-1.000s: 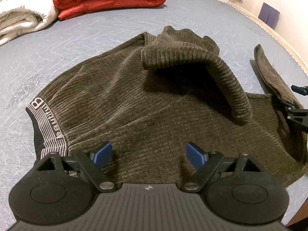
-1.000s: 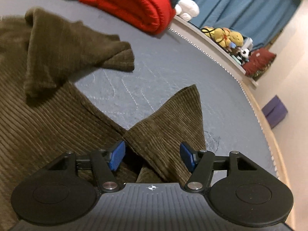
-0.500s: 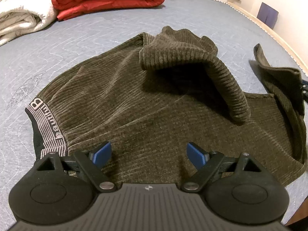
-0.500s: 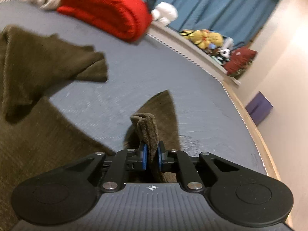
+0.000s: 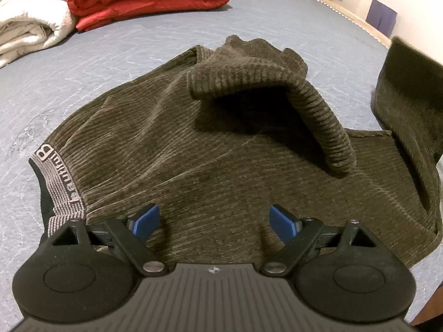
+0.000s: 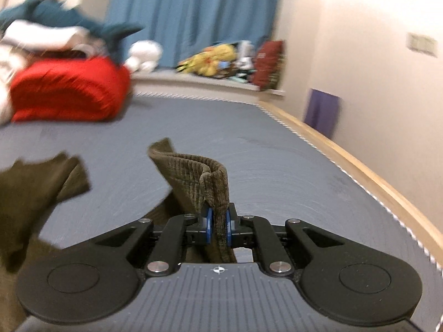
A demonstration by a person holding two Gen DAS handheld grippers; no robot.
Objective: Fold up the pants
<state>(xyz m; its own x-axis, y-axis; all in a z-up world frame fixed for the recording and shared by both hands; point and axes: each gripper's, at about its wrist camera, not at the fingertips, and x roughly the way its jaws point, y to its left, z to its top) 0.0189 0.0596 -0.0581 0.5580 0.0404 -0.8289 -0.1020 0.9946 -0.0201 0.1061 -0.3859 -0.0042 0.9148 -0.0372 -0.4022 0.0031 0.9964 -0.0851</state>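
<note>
Clamped tight on the hem of one leg of the pants, your right gripper holds the corduroy doubled between its blue pads, clear of the mattress. Your left gripper hovers over the seat area with its jaws wide apart and nothing between them. The pants lie spread on the mattress, waistband at the left gripper's near left, the other leg flopped back in a loose roll.

To fold well:
1. Carry the held hem in a smooth arc so the leg trails flat and does not twist.
2. Keep the pinch firm; thick cord fabric can creep out of the pads.
3. Press the left gripper down near the waistband to anchor the garment if the body starts to drag.
4. Straighten the rolled leg before laying one leg over the other.
</note>
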